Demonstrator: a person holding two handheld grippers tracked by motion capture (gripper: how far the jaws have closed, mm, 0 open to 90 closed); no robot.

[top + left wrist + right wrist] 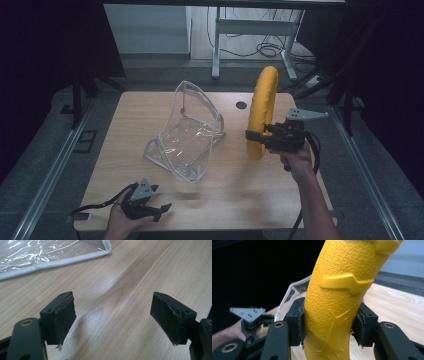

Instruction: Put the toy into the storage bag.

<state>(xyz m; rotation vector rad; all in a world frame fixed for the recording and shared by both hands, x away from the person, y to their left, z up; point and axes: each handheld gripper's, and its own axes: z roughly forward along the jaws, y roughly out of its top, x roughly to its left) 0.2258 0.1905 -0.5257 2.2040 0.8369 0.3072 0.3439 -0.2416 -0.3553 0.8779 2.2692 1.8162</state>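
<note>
High view, left to right: left gripper (159,206) idle at near table (235,190) edge, jaws apart, empty; clear bag (186,132) mid-table, mouth upright; right gripper (253,136) clamps yellow ring (262,107) edgewise. Judgement: left should pin bag rim, ring enters narrow-side first

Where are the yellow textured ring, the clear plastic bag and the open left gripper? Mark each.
yellow textured ring (337,305), right gripper view, its pebbled front face
clear plastic bag (186,142), high view, its crinkled side panel
left gripper (112,318), left gripper view, midway between the jaws
</note>
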